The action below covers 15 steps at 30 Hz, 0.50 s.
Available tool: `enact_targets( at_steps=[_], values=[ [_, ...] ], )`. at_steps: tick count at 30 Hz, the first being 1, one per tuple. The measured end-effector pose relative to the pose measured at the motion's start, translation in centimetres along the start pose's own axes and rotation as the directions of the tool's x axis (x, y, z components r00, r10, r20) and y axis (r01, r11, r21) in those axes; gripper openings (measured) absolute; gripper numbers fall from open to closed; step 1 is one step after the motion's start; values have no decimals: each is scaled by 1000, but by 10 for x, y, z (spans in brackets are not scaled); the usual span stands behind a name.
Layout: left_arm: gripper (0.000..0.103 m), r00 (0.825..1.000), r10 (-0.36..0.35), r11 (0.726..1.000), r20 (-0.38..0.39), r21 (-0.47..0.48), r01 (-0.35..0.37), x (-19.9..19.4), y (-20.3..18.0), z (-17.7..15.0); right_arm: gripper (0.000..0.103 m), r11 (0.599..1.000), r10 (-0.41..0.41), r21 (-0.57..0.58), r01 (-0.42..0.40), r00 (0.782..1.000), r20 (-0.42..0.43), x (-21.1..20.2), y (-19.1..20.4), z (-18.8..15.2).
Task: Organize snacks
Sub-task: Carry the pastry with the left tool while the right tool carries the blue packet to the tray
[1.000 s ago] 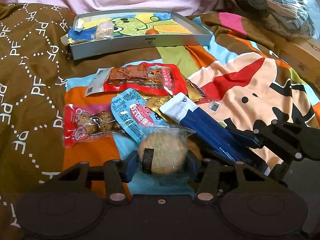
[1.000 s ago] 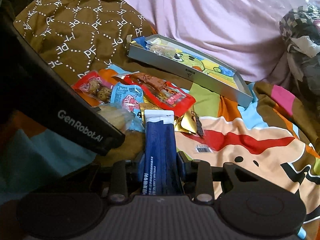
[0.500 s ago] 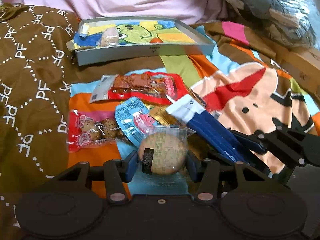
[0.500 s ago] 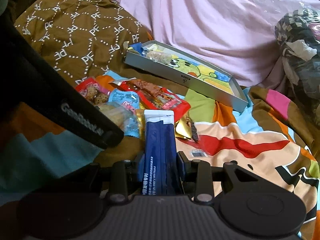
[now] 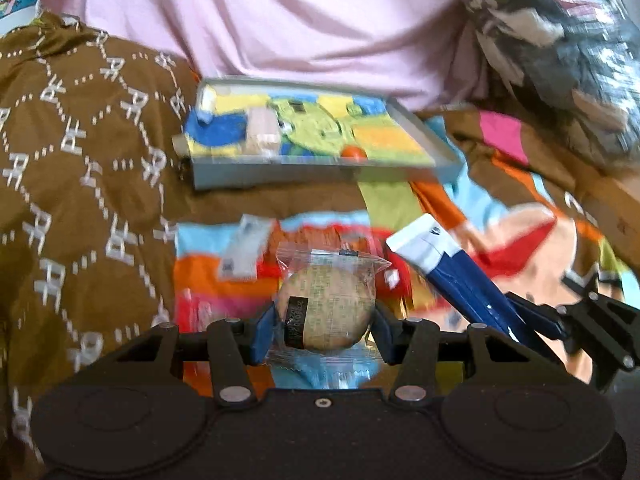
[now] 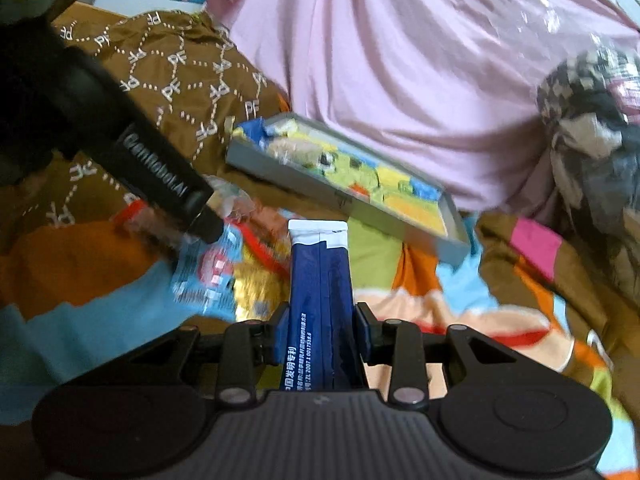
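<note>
My left gripper (image 5: 323, 334) is shut on a round biscuit in a clear wrapper (image 5: 326, 312), held above the bed. To its right, the right gripper's fingers (image 5: 560, 318) clamp a long blue packet with a white end (image 5: 460, 276). In the right wrist view my right gripper (image 6: 320, 334) is shut on that blue packet (image 6: 320, 280), which points away from me. A shallow grey box with a colourful cartoon lining (image 5: 312, 136) (image 6: 348, 188) lies farther back on the blanket, holding a small wrapped snack (image 5: 262, 136). Loose snack packets (image 6: 208, 276) lie under and beside the grippers.
A brown patterned cushion (image 5: 72, 184) fills the left side. A pink sheet (image 5: 304, 28) rises behind the box. A dark bundle in plastic (image 5: 560, 60) sits at the back right. The left gripper's black body (image 6: 120, 132) crosses the left of the right wrist view.
Both grippers have risen with their snacks and tilted up; the box and pink sheet now sit lower and nearer in both views. The pile on the blanket has dropped below them.
</note>
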<state>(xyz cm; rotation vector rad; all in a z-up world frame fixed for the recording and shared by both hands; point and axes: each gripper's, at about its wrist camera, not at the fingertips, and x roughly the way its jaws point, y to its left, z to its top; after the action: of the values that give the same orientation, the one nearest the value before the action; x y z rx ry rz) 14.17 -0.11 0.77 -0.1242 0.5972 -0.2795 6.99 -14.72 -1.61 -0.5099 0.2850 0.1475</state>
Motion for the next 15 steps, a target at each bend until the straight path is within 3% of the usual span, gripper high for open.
enact_targets(
  at_steps=[10, 15],
  values=[
    [52, 990, 16, 1000, 138, 7, -17, 52, 11, 102, 38, 995, -41, -84, 51, 992, 117, 73, -56, 55],
    [53, 988, 6, 1000, 157, 0, -6, 93, 12, 150, 38, 995, -55, -76, 63, 994, 93, 131, -87, 84]
  ],
)
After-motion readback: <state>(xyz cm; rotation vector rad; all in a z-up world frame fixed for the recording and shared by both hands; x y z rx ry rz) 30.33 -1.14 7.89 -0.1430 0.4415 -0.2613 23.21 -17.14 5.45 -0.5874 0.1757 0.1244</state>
